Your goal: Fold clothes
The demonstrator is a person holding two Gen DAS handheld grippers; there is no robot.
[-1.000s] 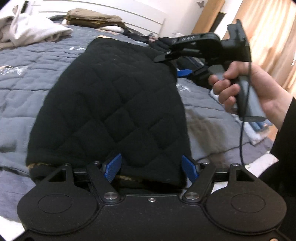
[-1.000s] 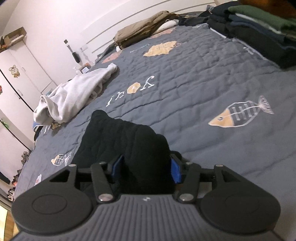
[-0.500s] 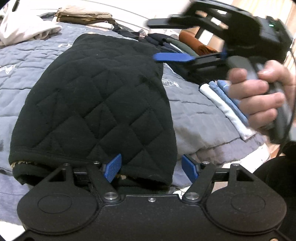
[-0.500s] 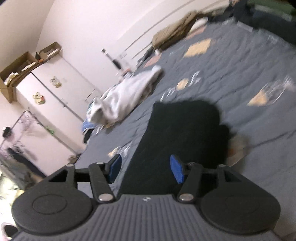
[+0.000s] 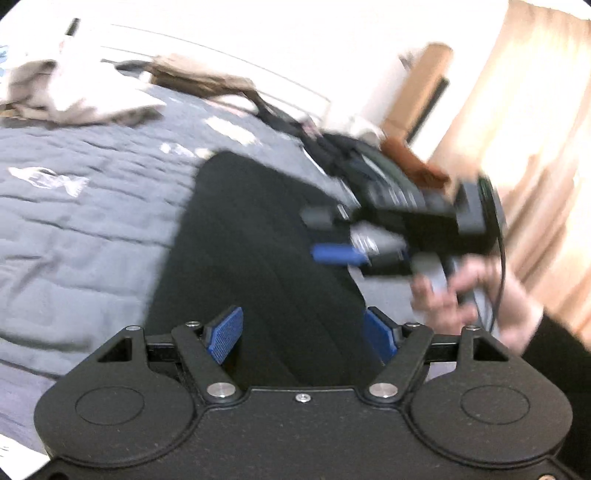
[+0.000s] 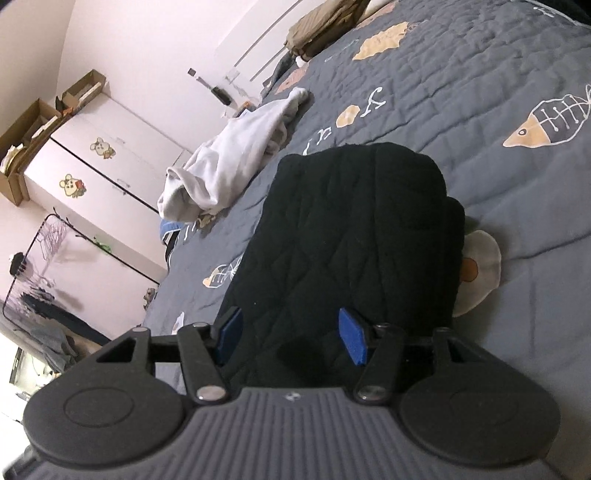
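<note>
Both of our grippers are off the cloth now. A second ago the right gripper [image 6: 290, 332] was clamped on a raised fold of the black quilted garment [image 6: 351, 229] and the left gripper [image 5: 304, 334] sat at its near hem; half a second ago the right one had already let go. Now the blue pads of each stand spread with nothing between them, both lifted above the fabric.

We read that as one fold set down: the garment lies flat on the grey bedspread [image 6: 480, 92] as a compact block, its far end rounded and doubled, a second layer showing along its right side. Whether it wants another fold or is ready for a pile, we cannot settle from this.

For edges, the right wrist view gives us a clean left side, a soft rounded far end, and a stepped right side just touching a pale egg-shaped print. The left wrist view is smeared by motion, so we cannot read the near hem there.

For room, open bedspread lies to the far right of the garment. The crumpled white garment [image 6: 229, 173] sits well apart to the left, the tan clothes [image 6: 325, 26] lie by the far wall, and a dark stack [image 5: 380, 184] lies behind our right gripper in the left wrist view.
</note>
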